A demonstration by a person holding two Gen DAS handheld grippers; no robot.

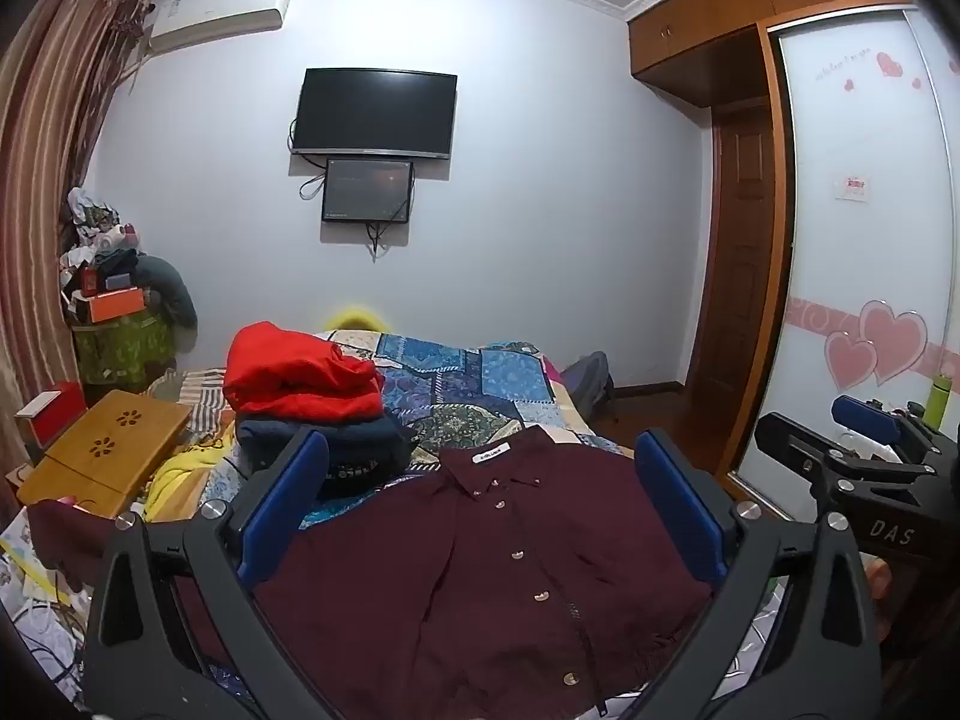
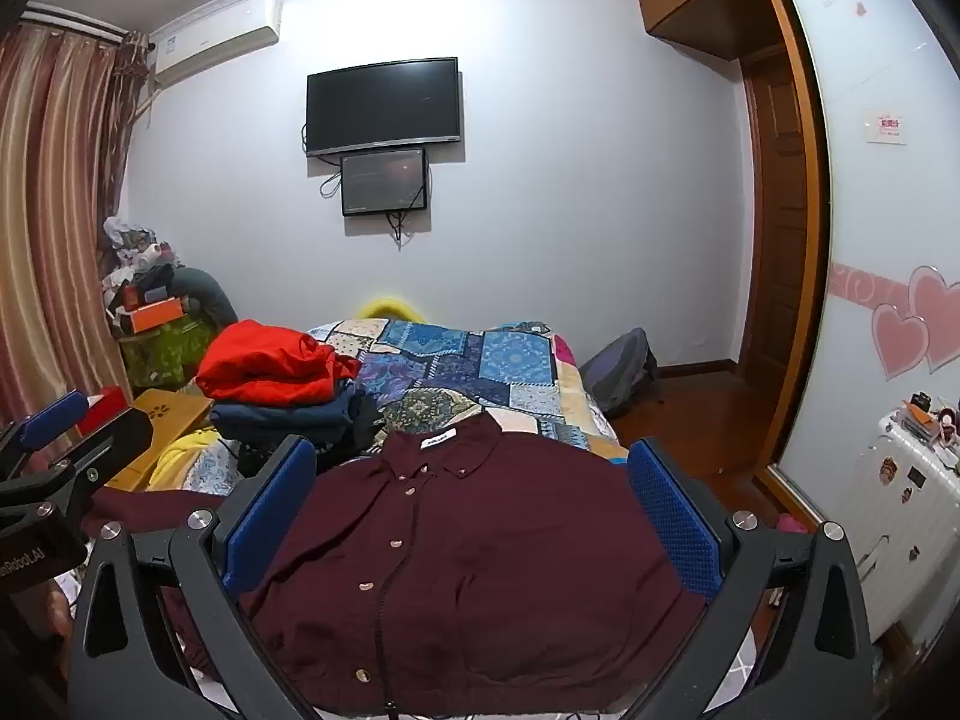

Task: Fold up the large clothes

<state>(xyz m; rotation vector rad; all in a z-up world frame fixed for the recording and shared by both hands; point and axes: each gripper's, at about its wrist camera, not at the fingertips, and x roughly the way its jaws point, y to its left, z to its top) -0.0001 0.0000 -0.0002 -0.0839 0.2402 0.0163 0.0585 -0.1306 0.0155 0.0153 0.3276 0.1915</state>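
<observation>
The maroon button-up shirt (image 1: 480,564) lies spread flat, front side up, on the patchwork bedspread (image 1: 474,378), filling the gap between and beyond the blue pads of the left gripper (image 1: 480,504), whose jaws stand wide apart and hold nothing. The right gripper (image 2: 474,510) is likewise spread wide and empty, with the same shirt framed between its pads. The shirt's long axis runs straight ahead from both sets of jaws, collar and white neck label (image 1: 493,453) pointing away, hem nearest, button placket roughly midway between the pads.
</observation>
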